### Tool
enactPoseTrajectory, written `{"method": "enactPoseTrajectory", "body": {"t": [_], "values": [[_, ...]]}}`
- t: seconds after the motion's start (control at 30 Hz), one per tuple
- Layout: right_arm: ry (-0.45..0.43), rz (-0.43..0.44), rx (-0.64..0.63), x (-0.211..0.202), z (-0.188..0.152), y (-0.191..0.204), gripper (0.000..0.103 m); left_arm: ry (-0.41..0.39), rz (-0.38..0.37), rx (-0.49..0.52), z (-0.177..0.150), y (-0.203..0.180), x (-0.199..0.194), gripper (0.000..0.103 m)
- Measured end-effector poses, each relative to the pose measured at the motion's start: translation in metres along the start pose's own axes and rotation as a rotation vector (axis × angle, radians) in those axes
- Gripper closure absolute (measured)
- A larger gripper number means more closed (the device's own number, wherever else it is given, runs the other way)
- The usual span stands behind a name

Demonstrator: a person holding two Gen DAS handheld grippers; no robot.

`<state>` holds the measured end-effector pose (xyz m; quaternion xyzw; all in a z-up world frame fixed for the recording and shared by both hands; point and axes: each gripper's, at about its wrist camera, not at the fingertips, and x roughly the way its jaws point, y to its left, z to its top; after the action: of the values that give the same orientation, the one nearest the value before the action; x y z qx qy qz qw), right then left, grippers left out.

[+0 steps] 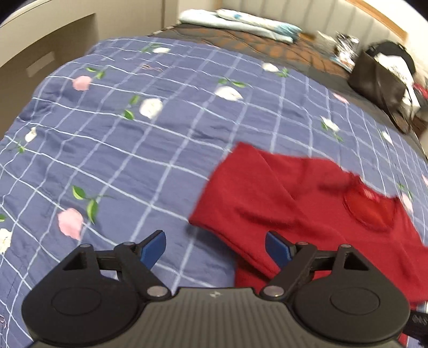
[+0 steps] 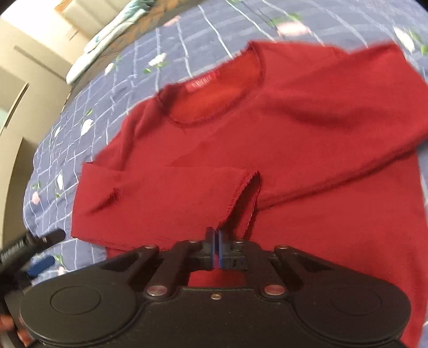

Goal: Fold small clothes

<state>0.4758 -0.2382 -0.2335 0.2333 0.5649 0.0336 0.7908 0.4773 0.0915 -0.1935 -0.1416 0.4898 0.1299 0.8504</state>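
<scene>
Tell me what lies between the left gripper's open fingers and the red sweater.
Only bare checked bedspread between the left gripper and the red sweater, per the left wrist view.

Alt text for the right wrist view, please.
A red long-sleeved top lies spread on a blue checked floral bedspread, one sleeve folded across its body. The right gripper, fingers closed, sits at that sleeve's cuff.

Open blue checked bedspread [image 1: 133, 150] lies left of the red sweater [image 1: 307, 203]; a dark bag [image 1: 379, 85] blocks the far right edge.

One red sweater [image 2: 267, 150] on one checked bedspread [image 1: 133, 150]; beyond it, two pillows [image 1: 240, 22] (blurred) and one dark bag [image 1: 379, 83].
</scene>
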Motion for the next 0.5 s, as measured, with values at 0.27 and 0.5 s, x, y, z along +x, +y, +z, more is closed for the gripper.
{"method": "enactPoseTrajectory", "body": {"t": [0.27,0.5], "values": [[-0.160,-0.060,-0.195,-0.054,0.025,0.000,0.102,-0.034,0.001,0.006,0.013,-0.002,0.006,0.017],[-0.131,-0.161,-0.220,-0.043,0.039,-0.033,0.100,0.024,0.034,0.092,0.007,-0.028,0.035,0.017]]}}
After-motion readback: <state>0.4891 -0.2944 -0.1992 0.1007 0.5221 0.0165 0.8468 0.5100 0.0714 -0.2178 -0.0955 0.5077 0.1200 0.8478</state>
